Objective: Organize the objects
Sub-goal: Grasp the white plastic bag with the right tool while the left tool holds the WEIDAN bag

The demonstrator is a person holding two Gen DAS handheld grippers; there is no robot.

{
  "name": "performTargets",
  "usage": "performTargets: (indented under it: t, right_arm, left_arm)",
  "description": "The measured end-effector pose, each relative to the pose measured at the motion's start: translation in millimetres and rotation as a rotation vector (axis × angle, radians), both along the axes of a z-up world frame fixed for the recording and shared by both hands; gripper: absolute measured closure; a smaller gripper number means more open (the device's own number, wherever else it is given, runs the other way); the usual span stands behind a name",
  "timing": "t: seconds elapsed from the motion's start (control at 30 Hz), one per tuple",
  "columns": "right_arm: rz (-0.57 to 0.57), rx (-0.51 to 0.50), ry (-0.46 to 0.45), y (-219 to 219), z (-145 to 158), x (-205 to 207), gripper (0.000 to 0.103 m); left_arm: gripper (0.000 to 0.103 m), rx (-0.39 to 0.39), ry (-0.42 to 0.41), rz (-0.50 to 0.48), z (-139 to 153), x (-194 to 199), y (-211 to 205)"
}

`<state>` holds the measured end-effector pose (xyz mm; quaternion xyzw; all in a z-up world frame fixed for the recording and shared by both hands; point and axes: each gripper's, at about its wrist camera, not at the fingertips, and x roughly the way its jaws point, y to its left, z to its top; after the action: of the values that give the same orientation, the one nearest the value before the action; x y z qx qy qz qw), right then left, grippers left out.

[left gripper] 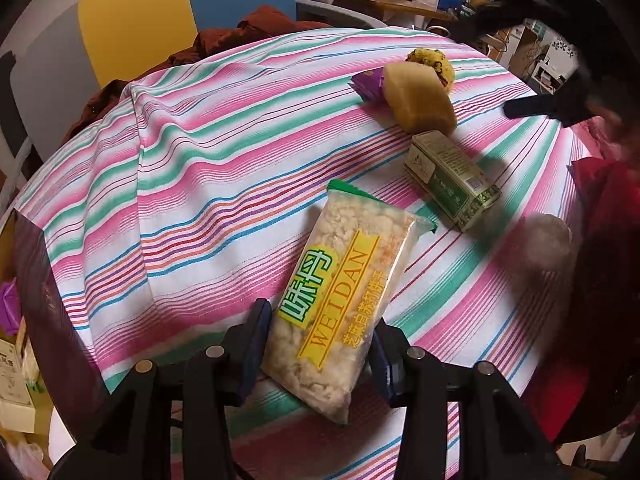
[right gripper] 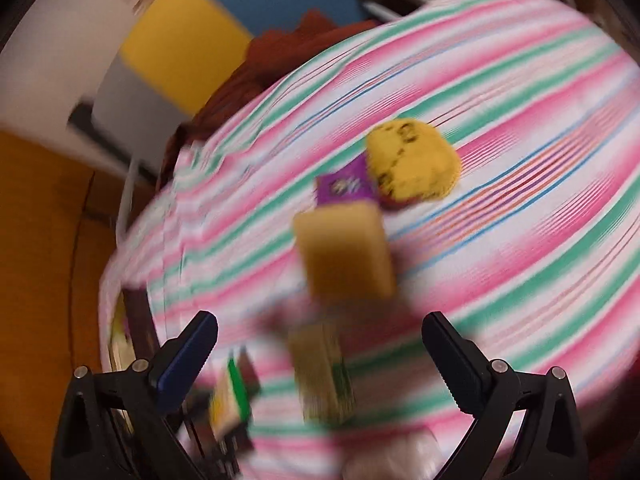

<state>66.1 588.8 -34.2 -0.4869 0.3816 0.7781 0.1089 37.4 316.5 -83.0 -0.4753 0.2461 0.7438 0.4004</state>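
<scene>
My left gripper [left gripper: 318, 354] is shut on the near end of a clear snack packet [left gripper: 344, 292] with a yellow-green WEIDAN label, blue pads pressed on both sides. Beyond it on the striped tablecloth [left gripper: 200, 160] lie a green tea box [left gripper: 452, 178], a yellow sponge block [left gripper: 420, 98], a purple packet [left gripper: 366, 80] and a round yellow item [left gripper: 432, 62]. The right wrist view is motion-blurred. My right gripper [right gripper: 324, 356] is open and holds nothing, above the green box [right gripper: 324, 376], with the sponge block [right gripper: 344, 252] ahead.
A dark open box [left gripper: 40, 300] with items inside stands at the table's left edge. A red bag [left gripper: 612, 208] and a blurred grey lump [left gripper: 544, 240] sit at the right. A brown garment [left gripper: 256, 28] lies at the far edge by yellow and blue panels.
</scene>
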Motion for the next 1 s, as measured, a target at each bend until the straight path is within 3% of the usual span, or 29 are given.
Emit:
performTargets:
  t: [0.2,0.3,0.47,0.53,0.6,0.63,0.73,1.0]
  right_arm:
    - [0.299,0.204,-0.224,-52.9,7.6,19.7,0.0]
    - [0.383,0.258,-0.356,-68.1,-15.6,21.8,0.0]
    - [0.447,0.268,-0.505,-78.9,-54.3,20.3,0.001]
    - [0.458,0.268,-0.542,-80.4,-65.2,19.8,0.016]
    - [0.469,0.287,-0.56,-81.2,-68.7,20.5,0.033]
    - [0.48,0.294,-0.559,-82.3,-69.7,21.8,0.035]
    - [0.473,0.309,-0.534,-81.0,-66.8,24.9,0.037]
    - [0.382,0.352,-0.421,-68.1,-41.0,43.8,0.037]
  left_arm:
    - [0.048,0.027,-0.005,-0.016,-4.5,-1.3,2.2]
    - [0.041,0.031,0.002,-0.039,-5.9,0.7,4.2]
    - [0.04,0.033,-0.001,-0.052,-6.4,-0.7,3.8]
    - [0.04,0.037,-0.003,-0.054,-8.3,-6.0,3.2]
    - [0.04,0.042,0.0,-0.058,-8.2,-6.6,2.0]
    - [0.04,0.045,0.003,-0.059,-8.5,-7.2,1.7]
    - [0.054,0.067,0.018,-0.054,-7.7,-8.3,-1.9]
    - [0.059,0.168,-0.034,-0.056,3.3,-8.2,-19.7]
